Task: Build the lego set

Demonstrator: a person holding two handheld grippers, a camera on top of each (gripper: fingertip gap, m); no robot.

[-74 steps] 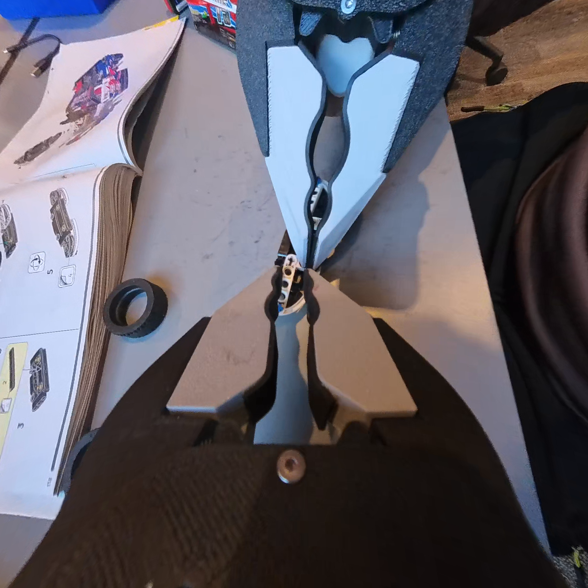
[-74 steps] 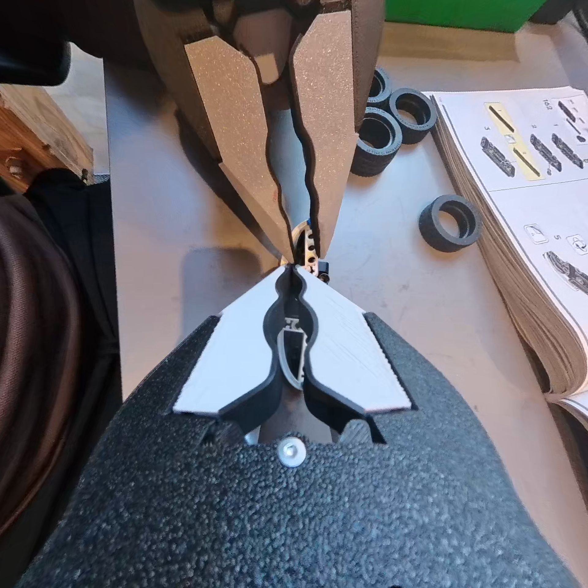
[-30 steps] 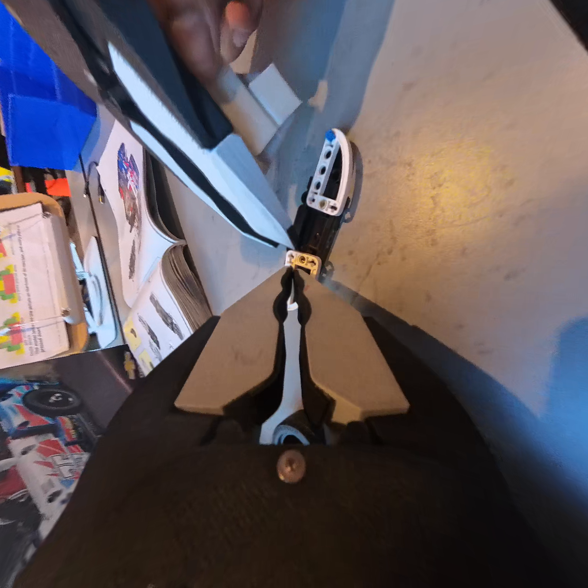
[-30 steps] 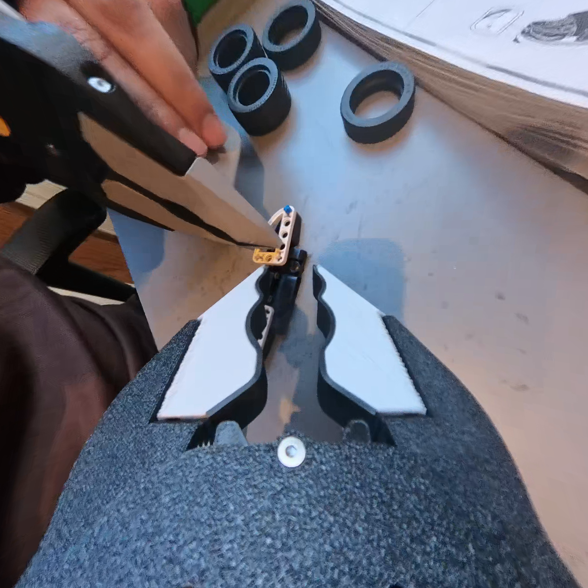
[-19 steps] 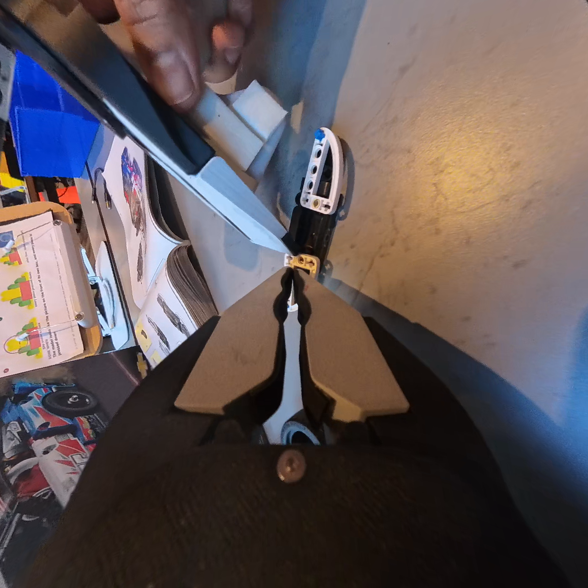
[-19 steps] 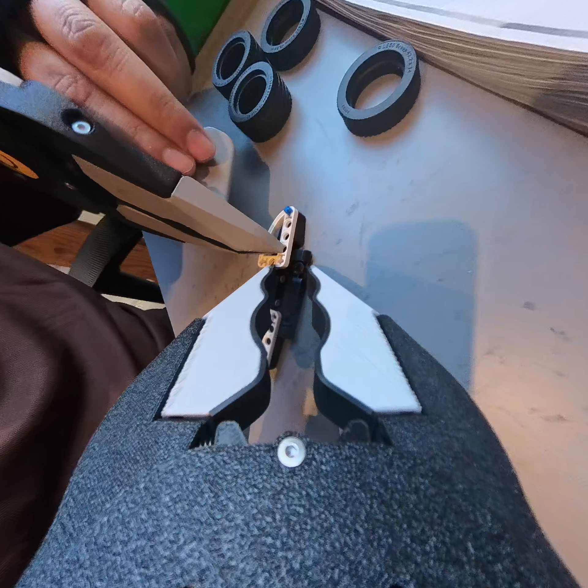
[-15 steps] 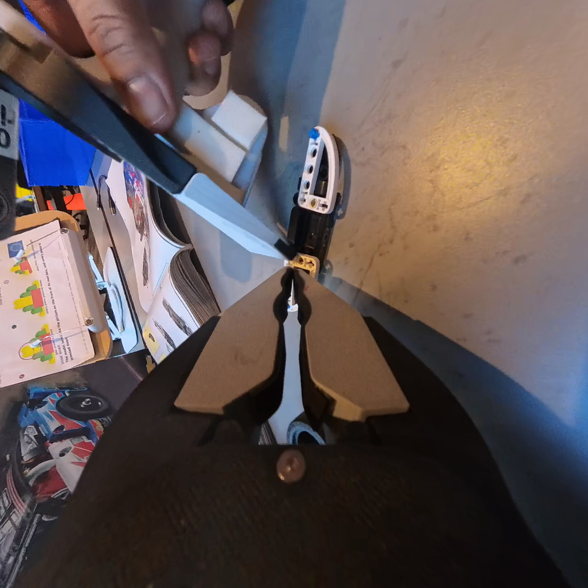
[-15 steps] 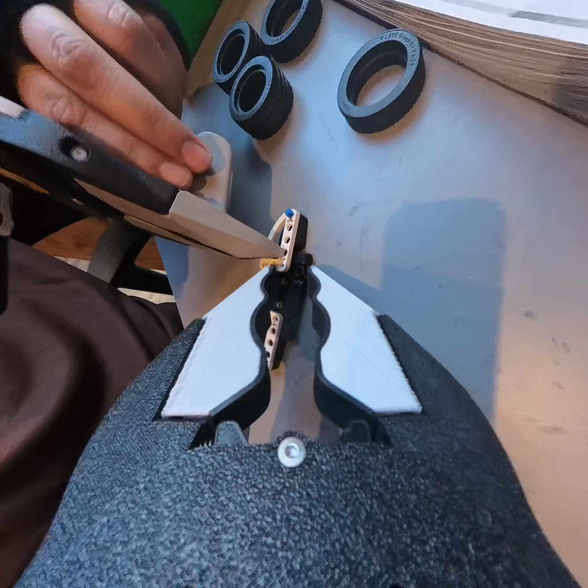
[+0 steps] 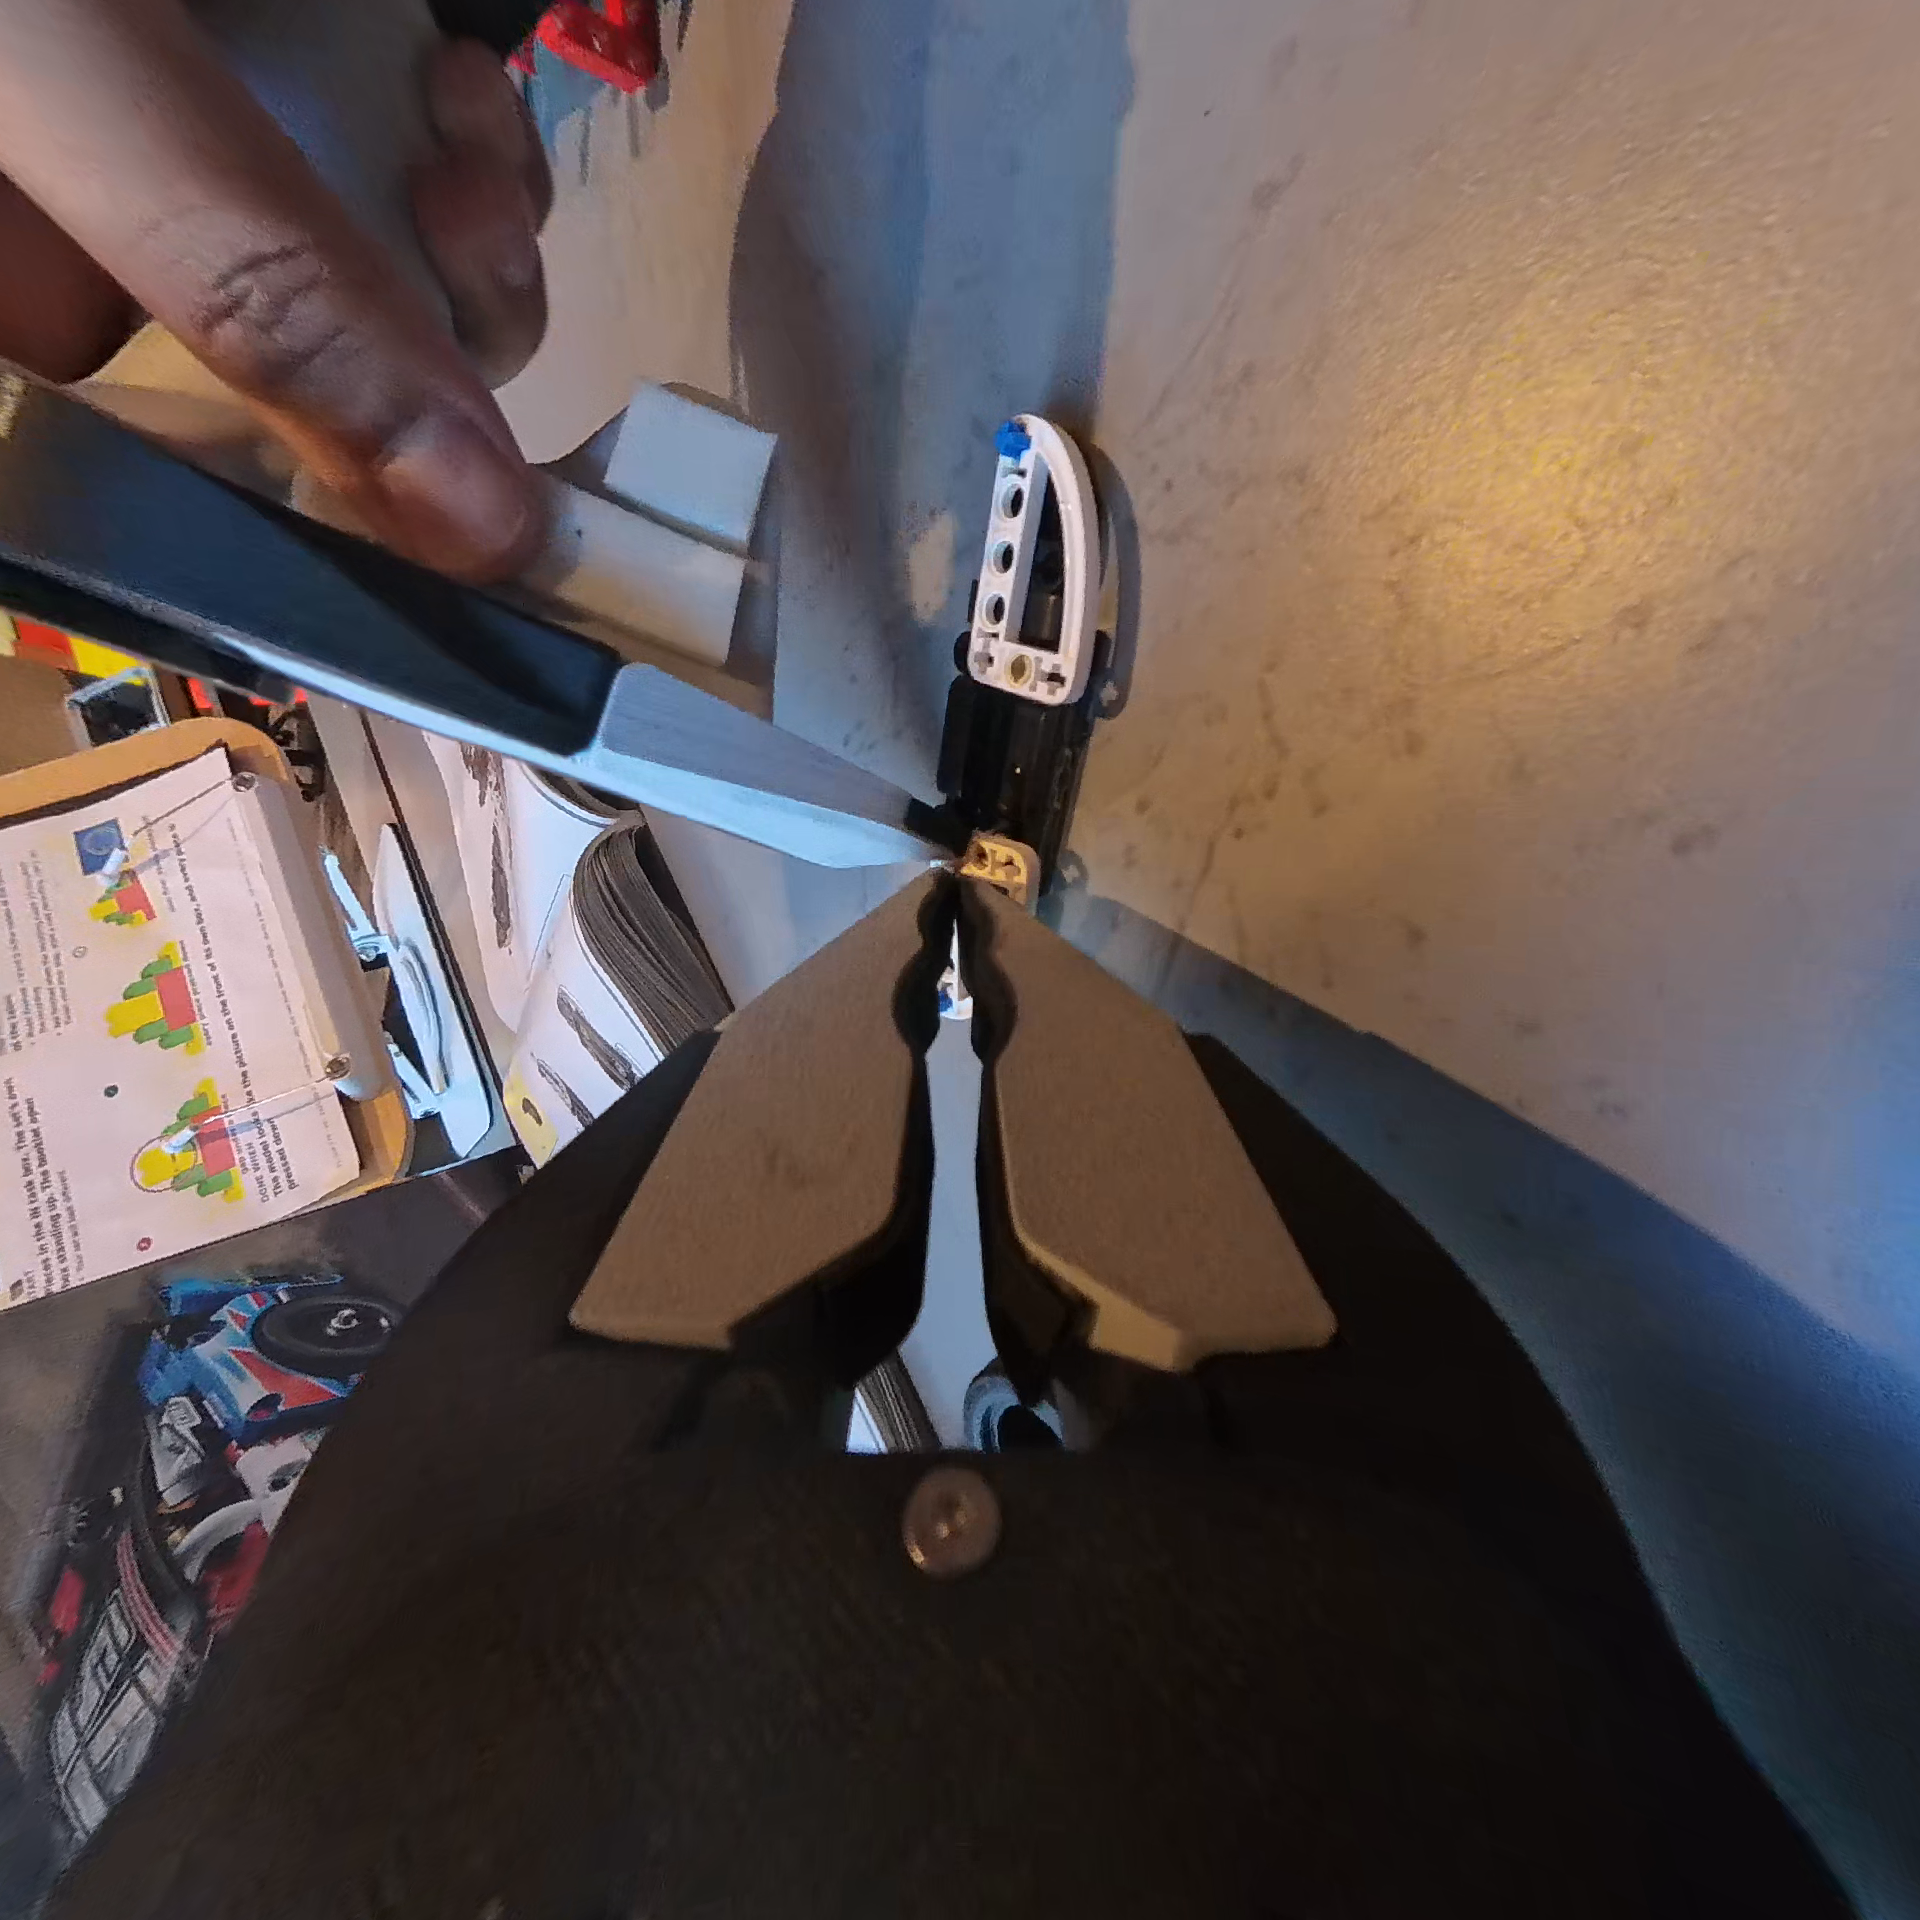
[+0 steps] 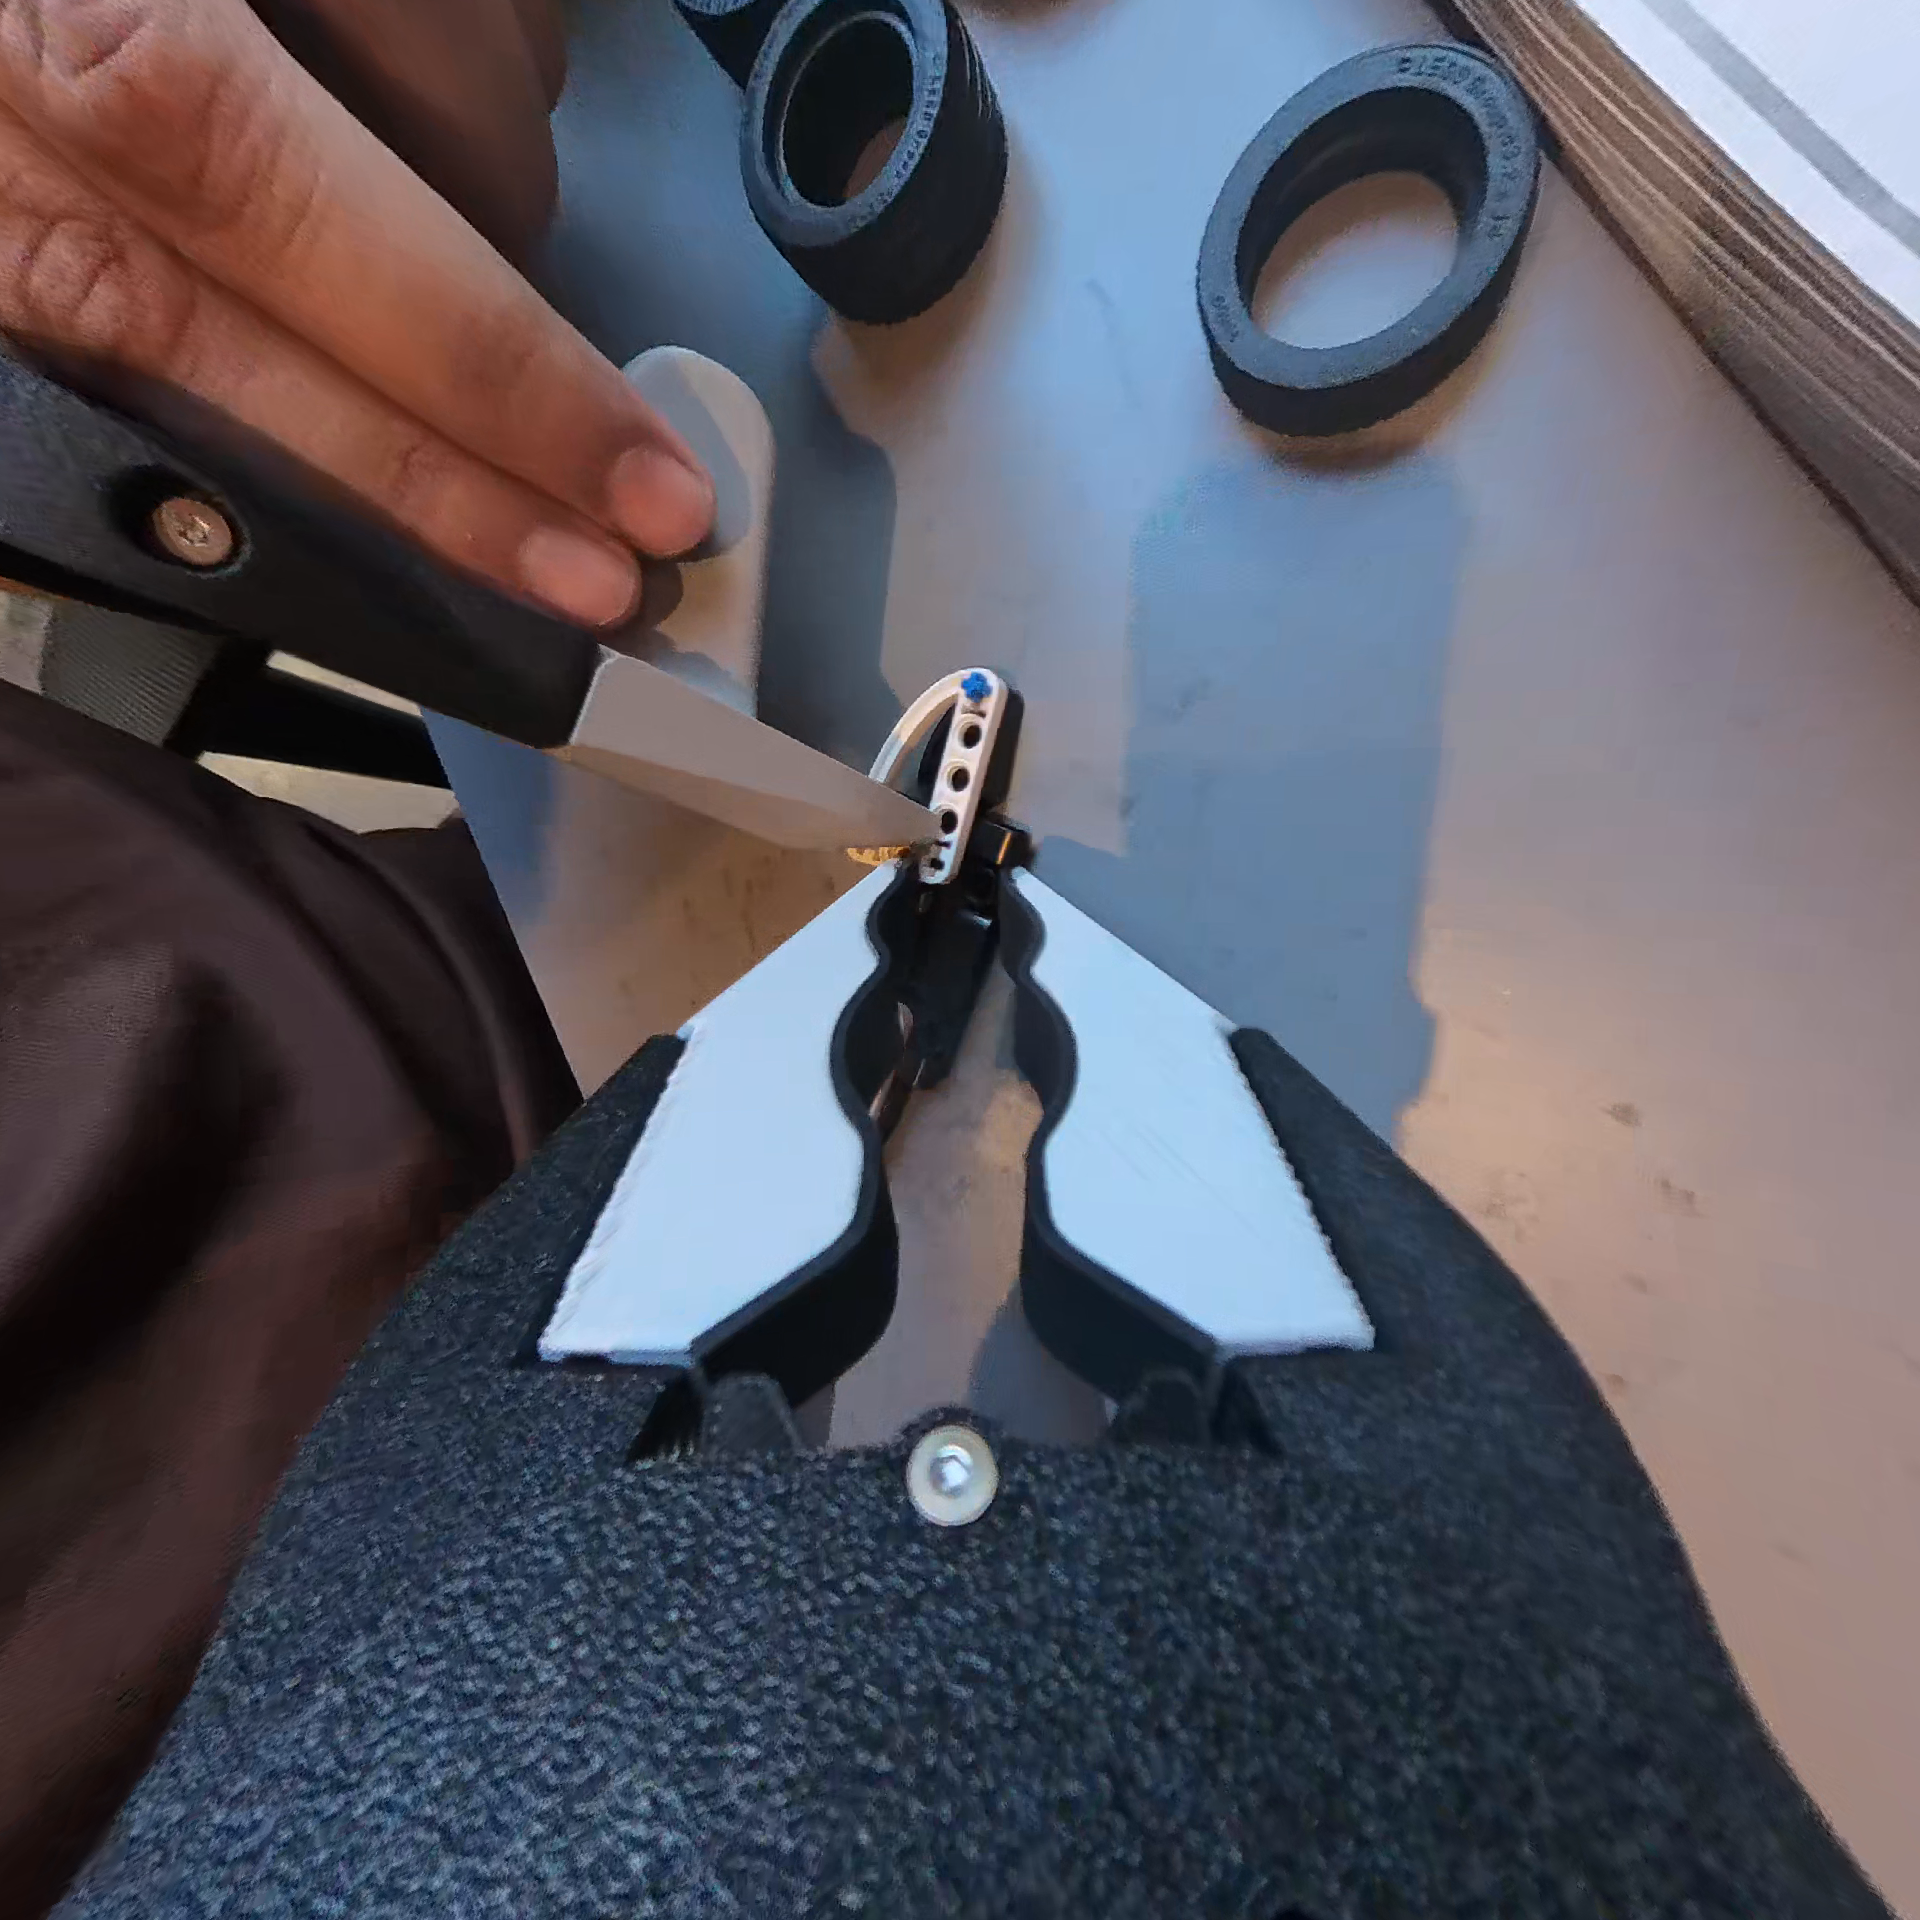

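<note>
Both tongs are clamped tight: left tongs (image 9: 951, 883) pinching the tan connector (image 9: 1000, 864), right tongs (image 10: 951, 883) gripping the black-and-white assembly (image 10: 961, 831). Slight misalignment could pop that connector loose.

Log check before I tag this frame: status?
Right gripper shut on lego assembly. Left gripper shut on tan connector, touching the assembly. Nothing in the way.

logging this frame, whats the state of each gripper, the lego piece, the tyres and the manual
left gripper: shut on tan connector
right gripper: shut on black and white lego assembly
two black tyres: loose on the table
instruction manual: lying open
</note>
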